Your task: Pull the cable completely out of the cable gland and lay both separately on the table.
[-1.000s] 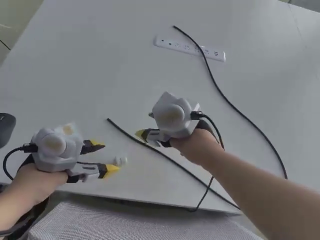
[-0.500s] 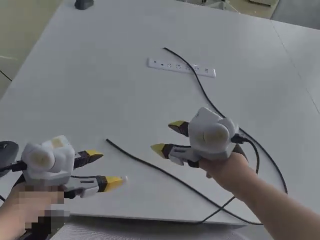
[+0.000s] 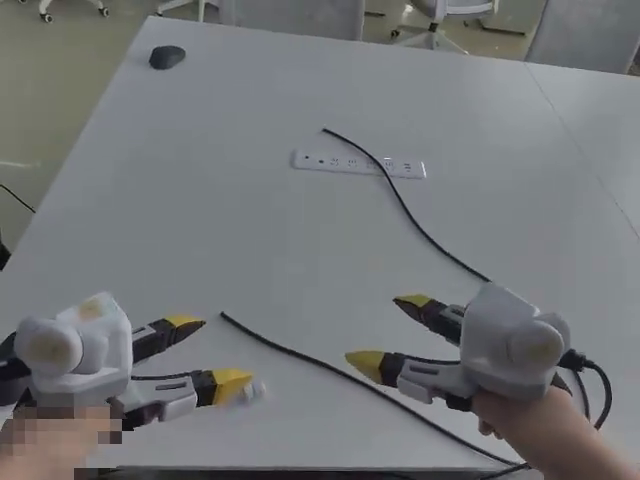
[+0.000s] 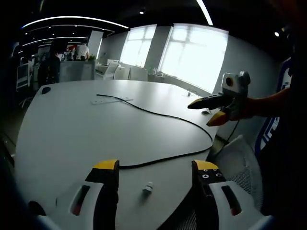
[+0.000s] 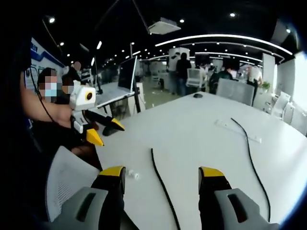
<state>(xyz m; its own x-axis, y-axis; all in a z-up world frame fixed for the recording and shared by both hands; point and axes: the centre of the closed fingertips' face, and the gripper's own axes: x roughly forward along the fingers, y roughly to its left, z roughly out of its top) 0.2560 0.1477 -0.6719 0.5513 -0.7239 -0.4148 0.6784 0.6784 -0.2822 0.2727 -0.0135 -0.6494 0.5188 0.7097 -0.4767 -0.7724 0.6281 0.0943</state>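
Fingers (image 3: 372,361) spread: left gripper (image 3: 208,350), right gripper (image 3: 386,329) | right pulled back off cable (image 3: 300,352) | cable gland (image 3: 252,391) lies apart

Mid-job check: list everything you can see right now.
table: 1, white, under everything
cable: 1, black, on table, near centre
gland: 1, white, on table, near left, apart from cable
power strip: 1, white, far centre
cord: 1, black, past strip toward near right; may join the cable
mouse: 1, dark, far left corner
chairs: several, grey, beyond table
left gripper: 1, white with yellow tips, near left, open
right gripper: 1, same colours, near right, open
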